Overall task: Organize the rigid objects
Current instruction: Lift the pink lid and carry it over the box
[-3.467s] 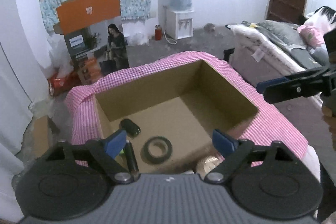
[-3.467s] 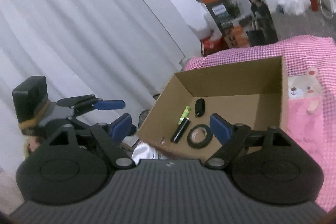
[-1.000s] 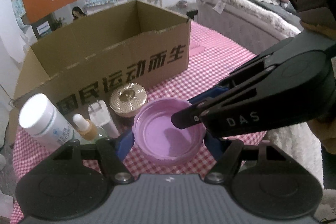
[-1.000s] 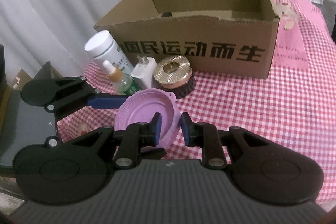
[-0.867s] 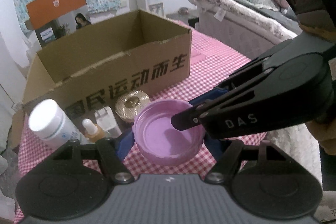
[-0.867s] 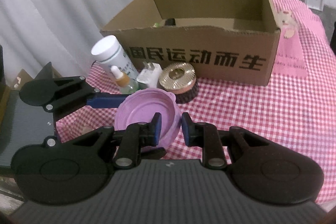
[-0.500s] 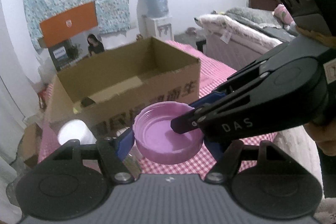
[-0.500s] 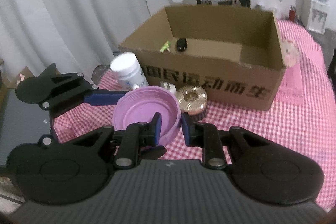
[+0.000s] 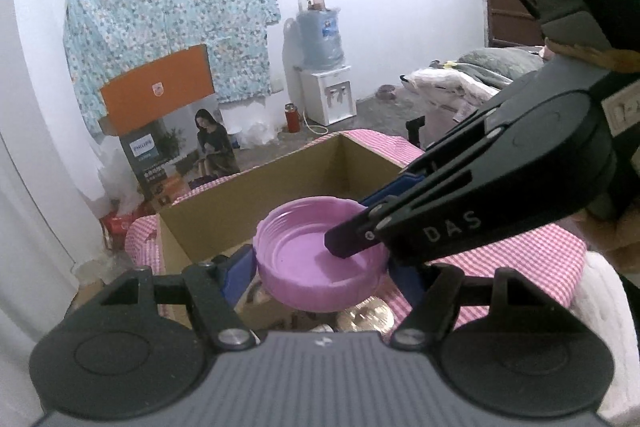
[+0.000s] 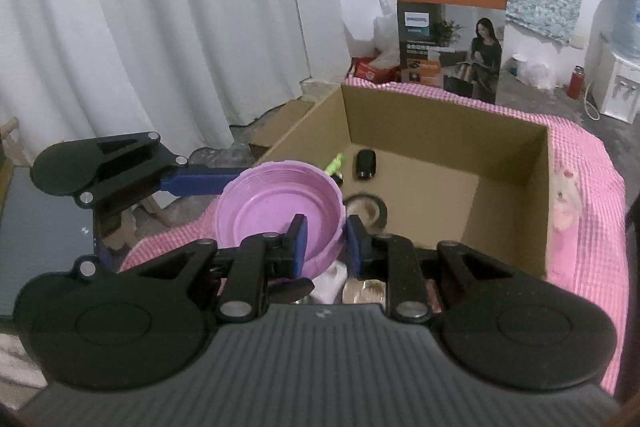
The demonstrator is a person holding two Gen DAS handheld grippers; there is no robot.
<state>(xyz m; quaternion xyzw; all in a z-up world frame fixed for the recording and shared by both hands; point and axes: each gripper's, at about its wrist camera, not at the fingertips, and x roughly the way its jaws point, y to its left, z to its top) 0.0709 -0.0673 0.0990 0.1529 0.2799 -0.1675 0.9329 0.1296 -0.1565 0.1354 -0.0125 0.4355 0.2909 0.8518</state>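
A round purple lid (image 9: 316,259) hangs upturned in the air, just before the near wall of the open cardboard box (image 9: 280,195). My left gripper (image 9: 320,267) is shut on it across its width, a blue pad on each side. My right gripper (image 10: 326,243) is shut on the lid's (image 10: 272,211) rim, one pad inside and one outside. In the left wrist view it reaches in from the right (image 9: 352,237). One of the left gripper's fingers (image 10: 192,179) shows at the left in the right wrist view. The box (image 10: 440,131) holds a black tape roll (image 10: 366,207), a small black object (image 10: 365,165) and a green pen (image 10: 335,163).
A gold-topped jar (image 9: 368,319) sits on the pink checked cloth (image 9: 520,259) under the lid. A small plush toy (image 10: 564,199) lies on the cloth right of the box. Beyond the table are a white curtain (image 10: 160,27), a printed carton (image 10: 448,47) and a water dispenser (image 9: 324,75).
Both grippers have risen together with the purple lid, from table height in front of the box to above its near wall. The bottles by the box have dropped out of sight.
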